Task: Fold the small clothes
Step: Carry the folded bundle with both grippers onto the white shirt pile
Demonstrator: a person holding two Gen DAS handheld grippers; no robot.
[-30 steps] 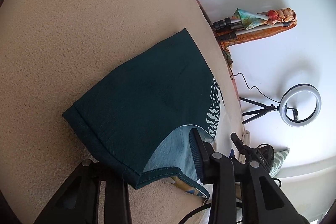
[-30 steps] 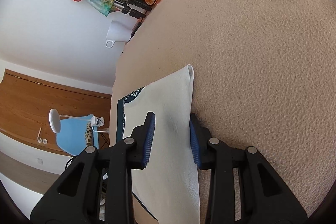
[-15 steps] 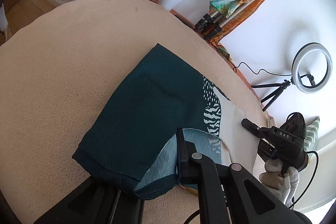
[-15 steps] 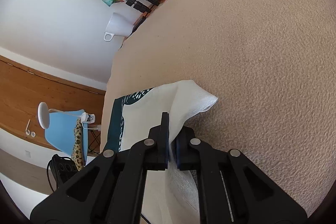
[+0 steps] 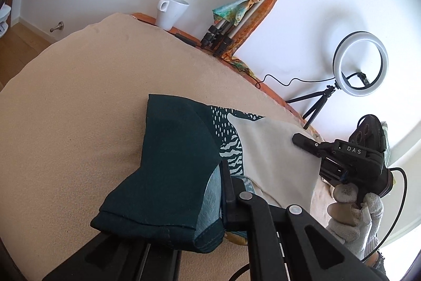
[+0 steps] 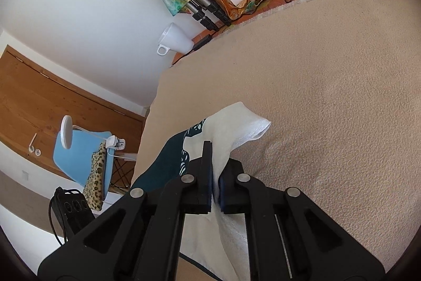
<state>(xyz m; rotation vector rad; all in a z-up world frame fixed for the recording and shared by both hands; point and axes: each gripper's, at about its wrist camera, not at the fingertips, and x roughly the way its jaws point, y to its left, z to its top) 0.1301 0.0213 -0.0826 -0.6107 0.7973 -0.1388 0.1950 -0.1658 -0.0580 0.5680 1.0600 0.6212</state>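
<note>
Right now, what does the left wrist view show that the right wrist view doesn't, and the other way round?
Only the left wrist view: the ring light on its stand, the right claw from outside with the gloved hand holding it, and the left claw shut on the garment's teal end.

Only the right wrist view: the blue chair, the wooden door, and the right claw shut on the cream end.

Both: the garment, mug, folded tripod and beige cover.

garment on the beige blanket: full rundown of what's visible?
The garment is soft woven cloth: dark teal at one end, a white-on-teal dot and stripe print mid-way, cream at the other. Its hemmed teal end is pinched in the shut left gripper, the cream corner in the shut right gripper. Both ends are raised; the middle rests on the beige blanket.
</note>
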